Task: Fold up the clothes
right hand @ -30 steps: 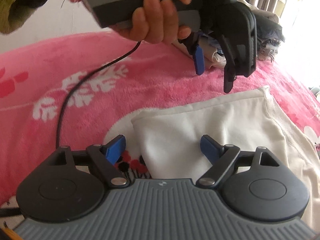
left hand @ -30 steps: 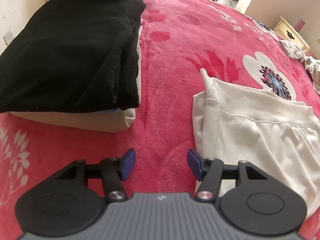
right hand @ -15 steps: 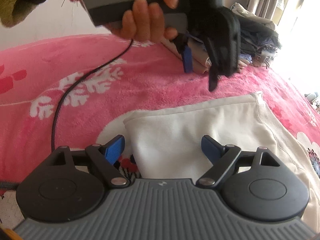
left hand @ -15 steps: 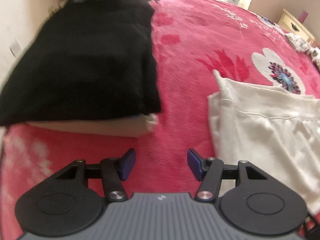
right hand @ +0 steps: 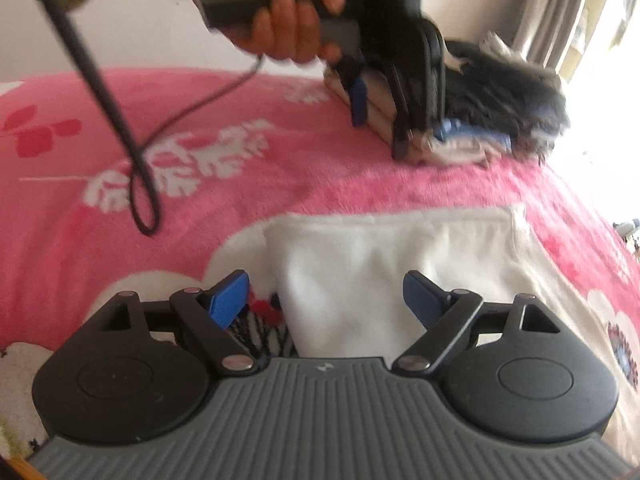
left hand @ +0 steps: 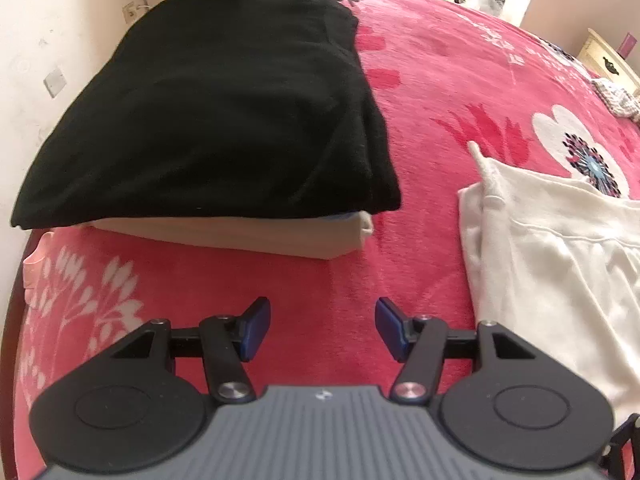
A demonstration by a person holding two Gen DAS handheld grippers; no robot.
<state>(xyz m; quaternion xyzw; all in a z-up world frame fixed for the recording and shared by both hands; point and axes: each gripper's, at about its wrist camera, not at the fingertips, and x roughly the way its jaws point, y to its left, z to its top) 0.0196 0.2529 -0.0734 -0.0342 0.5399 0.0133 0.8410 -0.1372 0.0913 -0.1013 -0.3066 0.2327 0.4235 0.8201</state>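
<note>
A folded white garment [left hand: 560, 264] lies on the pink bedspread at the right of the left wrist view and also shows in the right wrist view [right hand: 384, 264]. A stack of folded clothes with a black garment [left hand: 224, 120] on top and a beige one [left hand: 240, 234] under it lies ahead-left. My left gripper [left hand: 322, 326] is open and empty above the bedspread between the stack and the white garment. My right gripper [right hand: 326, 300] is open and empty over the white garment's near corner. The left gripper [right hand: 380, 124], held by a hand, appears in the right wrist view near the stack.
The pink flowered bedspread [left hand: 440, 80] covers the bed. A wall [left hand: 48, 40] with a socket runs along the left. A cream bedside cabinet [left hand: 608, 64] stands far right. A black cable [right hand: 136, 168] loops over the bedspread. Loose clothes [right hand: 512, 92] are piled by the curtain.
My left gripper has swung left toward the stack, so the white garment has slid to the right edge. My right gripper has stayed over the white garment. Both remain open.
</note>
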